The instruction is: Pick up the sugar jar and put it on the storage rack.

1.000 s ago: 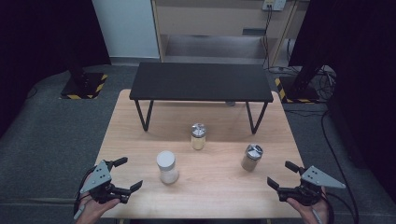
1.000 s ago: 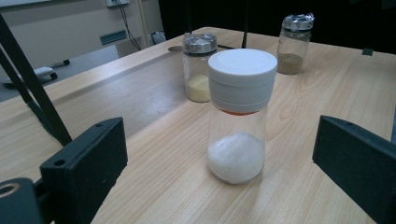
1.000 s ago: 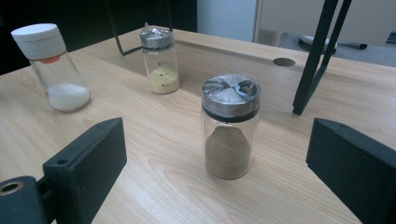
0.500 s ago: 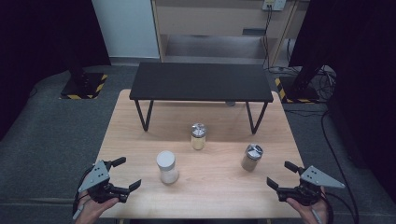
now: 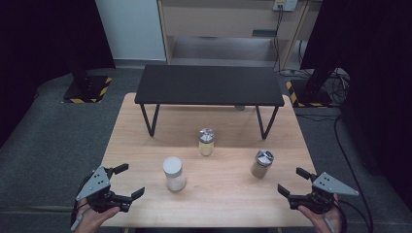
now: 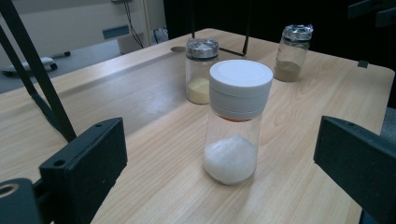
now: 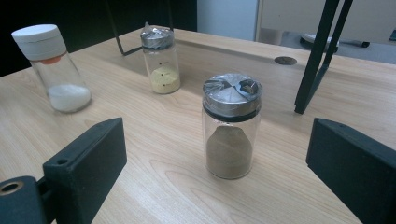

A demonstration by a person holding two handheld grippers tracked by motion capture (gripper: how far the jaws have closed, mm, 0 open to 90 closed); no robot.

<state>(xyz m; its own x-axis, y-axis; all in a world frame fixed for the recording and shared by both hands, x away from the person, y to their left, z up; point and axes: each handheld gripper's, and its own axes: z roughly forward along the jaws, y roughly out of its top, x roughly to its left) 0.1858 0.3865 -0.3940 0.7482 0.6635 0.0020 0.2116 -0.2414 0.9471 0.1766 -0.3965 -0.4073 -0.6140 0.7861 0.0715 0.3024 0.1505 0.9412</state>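
Pale wood-grain counter, smooth and matt. Clear glossy glass jars: white plastic cap here, shiny metal lid there. Matt black shelf.

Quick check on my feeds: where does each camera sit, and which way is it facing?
High view: above the near edge, looking forward and down on the table; both hands and grippers show.
Left gripper view: rides the left gripper, facing the white-capped jar between open jaws.
Right gripper view: rides the right gripper, facing the brown-powder jar.
Shared: all three jars.
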